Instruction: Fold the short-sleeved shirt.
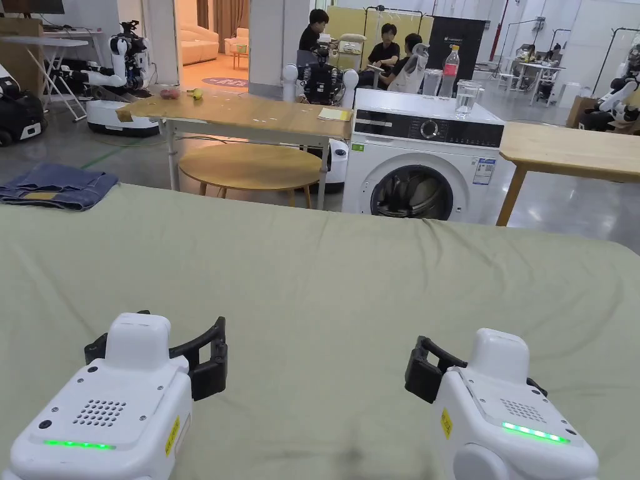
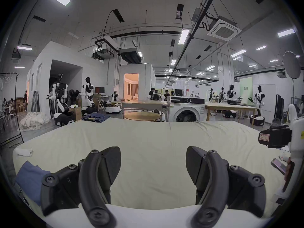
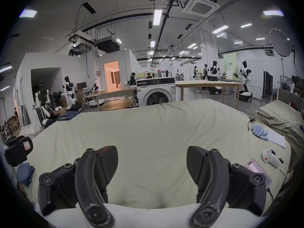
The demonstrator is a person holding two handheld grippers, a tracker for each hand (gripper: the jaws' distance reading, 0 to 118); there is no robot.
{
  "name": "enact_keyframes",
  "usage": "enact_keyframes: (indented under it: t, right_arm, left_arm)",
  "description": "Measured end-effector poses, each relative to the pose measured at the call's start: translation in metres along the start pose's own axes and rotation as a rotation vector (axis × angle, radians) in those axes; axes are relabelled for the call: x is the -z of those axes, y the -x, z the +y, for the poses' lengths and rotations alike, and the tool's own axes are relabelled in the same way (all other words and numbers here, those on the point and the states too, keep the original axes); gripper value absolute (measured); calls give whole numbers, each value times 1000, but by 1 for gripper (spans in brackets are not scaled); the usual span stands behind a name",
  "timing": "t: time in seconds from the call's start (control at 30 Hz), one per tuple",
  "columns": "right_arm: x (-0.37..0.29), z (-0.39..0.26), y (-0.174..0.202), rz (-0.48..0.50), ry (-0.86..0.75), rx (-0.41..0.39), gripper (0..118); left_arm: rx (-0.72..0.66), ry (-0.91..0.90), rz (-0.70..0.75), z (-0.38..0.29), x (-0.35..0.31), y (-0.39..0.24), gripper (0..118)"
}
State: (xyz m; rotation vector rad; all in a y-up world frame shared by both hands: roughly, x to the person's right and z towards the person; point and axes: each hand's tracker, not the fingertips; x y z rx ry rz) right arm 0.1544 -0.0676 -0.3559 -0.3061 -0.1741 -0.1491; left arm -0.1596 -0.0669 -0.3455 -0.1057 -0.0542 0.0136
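A pale green sheet covers the bed point(image 1: 325, 275) in front of me. My left gripper point(image 1: 155, 337) and right gripper point(image 1: 478, 362) hover side by side over its near part, both open with nothing between the jaws. The left gripper view has its own jaws point(image 2: 153, 152) wide apart above bare sheet, and the right gripper view shows the same for its jaws point(image 3: 152, 149). A crumpled blue garment point(image 2: 31, 177) lies at the bed's left edge, left of the left gripper; it also appears in the right gripper view point(image 3: 24, 172). I cannot tell what kind of garment it is.
Folded jeans point(image 1: 56, 185) lie at the bed's far left corner. A phone point(image 3: 258, 172), a white device point(image 3: 269, 157), small blue items point(image 3: 260, 132) and a pillow point(image 3: 279, 118) sit to the right. A washing machine point(image 1: 419, 169) and wooden tables stand beyond.
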Motion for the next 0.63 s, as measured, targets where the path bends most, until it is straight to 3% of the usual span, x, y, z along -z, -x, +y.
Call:
enact_keyframes:
  t: [0.4, 0.63]
  right_arm:
    - [3, -2, -5, -4, 25, 22, 88]
    - [1, -2, -1, -43, 15, -38, 88]
  left_arm:
    - [55, 13, 18, -1, 4, -3, 82]
    - [53, 28, 17, -4, 5, -2, 82]
